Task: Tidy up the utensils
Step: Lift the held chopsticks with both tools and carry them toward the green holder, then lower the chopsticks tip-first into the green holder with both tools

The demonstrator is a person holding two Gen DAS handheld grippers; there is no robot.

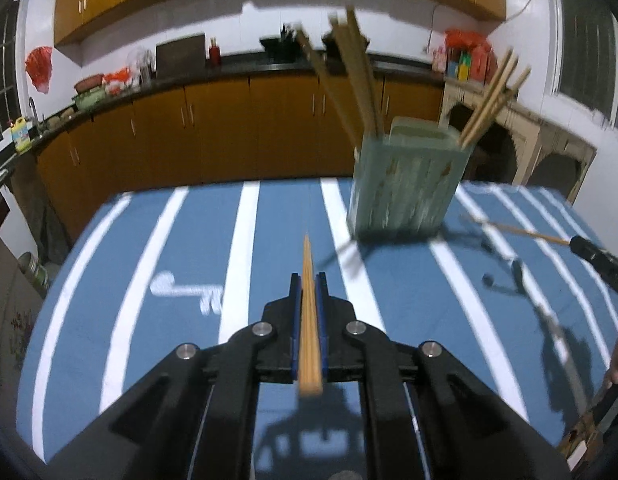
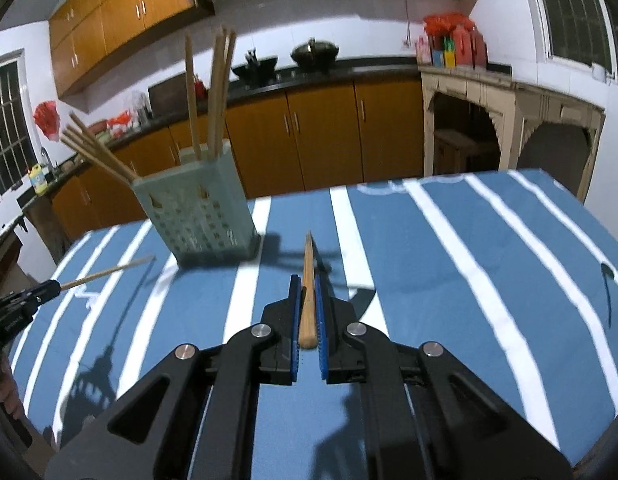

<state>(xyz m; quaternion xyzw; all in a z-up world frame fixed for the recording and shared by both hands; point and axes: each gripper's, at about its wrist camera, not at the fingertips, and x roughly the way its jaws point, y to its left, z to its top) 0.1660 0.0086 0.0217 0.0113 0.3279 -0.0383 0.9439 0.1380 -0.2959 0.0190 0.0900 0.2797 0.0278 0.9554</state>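
My left gripper [image 1: 308, 280] is shut on a wooden chopstick [image 1: 309, 312] that points forward over the striped table. A pale green slotted utensil holder [image 1: 405, 184] stands ahead to the right with several chopsticks [image 1: 357, 76] in it. My right gripper [image 2: 308, 284] is shut on another wooden chopstick [image 2: 308, 296]. The holder [image 2: 197, 216] stands ahead to its left with several chopsticks [image 2: 217, 96] upright and leaning. The right gripper shows at the right edge of the left view [image 1: 597, 260]. The left gripper shows at the left edge of the right view [image 2: 25, 304].
The table carries a blue cloth with white stripes [image 1: 249, 240], also in the right wrist view [image 2: 449, 240]. Behind it runs a kitchen counter with orange cabinets [image 1: 229, 120], pots [image 2: 315, 54] and a cream side table [image 2: 509, 92].
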